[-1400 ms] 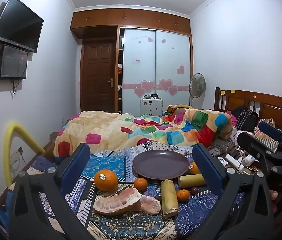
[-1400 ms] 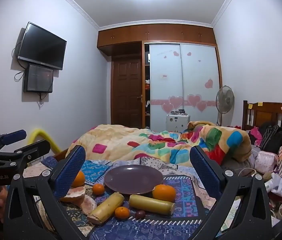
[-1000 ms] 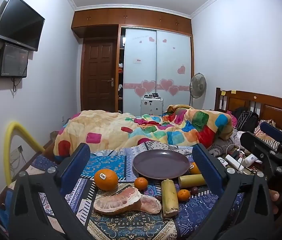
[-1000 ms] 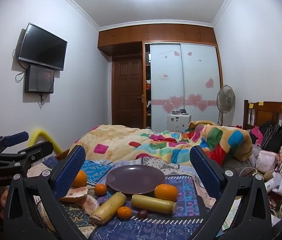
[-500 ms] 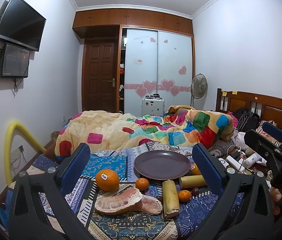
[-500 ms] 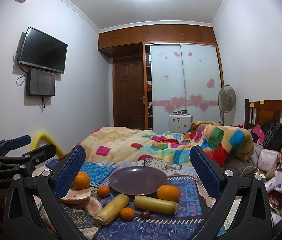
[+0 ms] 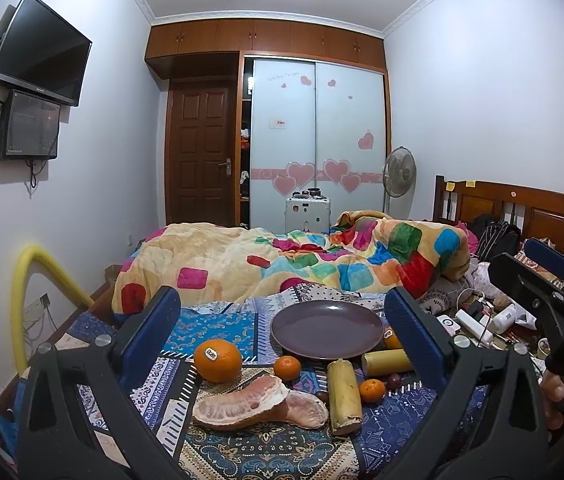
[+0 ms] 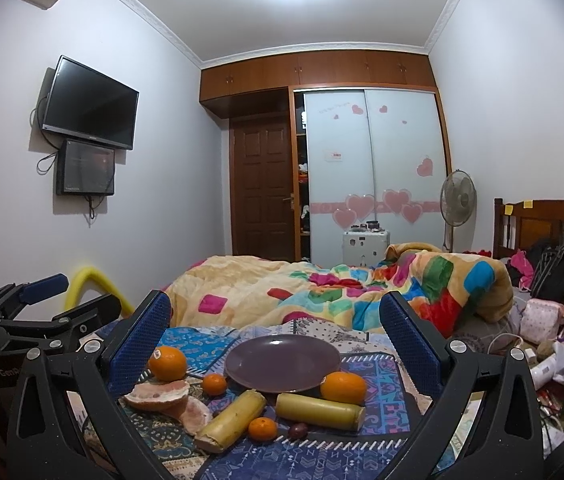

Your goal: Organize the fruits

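On the bed, left wrist view: patterned cloth (image 7: 218, 328) spread flat, likely as a work surface. Purple plate (image 7: 326, 330) sits far-centre, bare, so nothing is sorted yet by my reading. Fruit lies loose on the near side of it: large orange (image 7: 218, 360) at left, small tangerine (image 7: 287, 367) just beside the plate rim, pomelo pieces (image 7: 258, 402) nearest, two yellow cane sections (image 7: 345, 396), another tangerine (image 7: 371, 390), dark small fruits beside it. Left tool (image 7: 282, 344) hovers above, jaws wide apart, holding nothing. Right tool visible at the right edge, gripped by a hand (image 7: 553, 404).

Right wrist view: same plate (image 8: 282, 363) centred between the spread jaws of the right tool (image 8: 274, 344), also empty. Second large orange (image 8: 343, 387) touches the plate's near-right rim. Left tool (image 8: 42, 304) shows at far left. Both tools look poised for a first pick; the plate seems the intended destination.
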Motion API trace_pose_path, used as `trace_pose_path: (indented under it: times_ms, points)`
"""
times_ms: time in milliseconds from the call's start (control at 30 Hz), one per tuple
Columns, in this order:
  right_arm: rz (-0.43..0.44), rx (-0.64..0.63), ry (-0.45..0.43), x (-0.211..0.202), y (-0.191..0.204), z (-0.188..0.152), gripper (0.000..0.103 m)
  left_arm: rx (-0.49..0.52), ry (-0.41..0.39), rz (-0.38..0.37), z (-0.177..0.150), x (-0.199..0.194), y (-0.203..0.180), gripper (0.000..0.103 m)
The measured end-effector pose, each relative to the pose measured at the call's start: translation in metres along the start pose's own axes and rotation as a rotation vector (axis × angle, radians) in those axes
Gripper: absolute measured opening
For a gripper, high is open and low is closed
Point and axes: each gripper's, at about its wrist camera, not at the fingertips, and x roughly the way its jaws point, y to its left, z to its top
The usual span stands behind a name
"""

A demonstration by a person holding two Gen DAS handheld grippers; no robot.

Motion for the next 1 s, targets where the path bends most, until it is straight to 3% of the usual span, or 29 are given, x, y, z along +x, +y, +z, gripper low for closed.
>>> trace_pose_path:
  times_ms: [1000]
  points:
    - [0.015,0.005,0.001,0.0039,0.0041,-0.0004,0.103,0.006,0.007,0.001,-0.0039,0.0027,-0.0007,0.103]
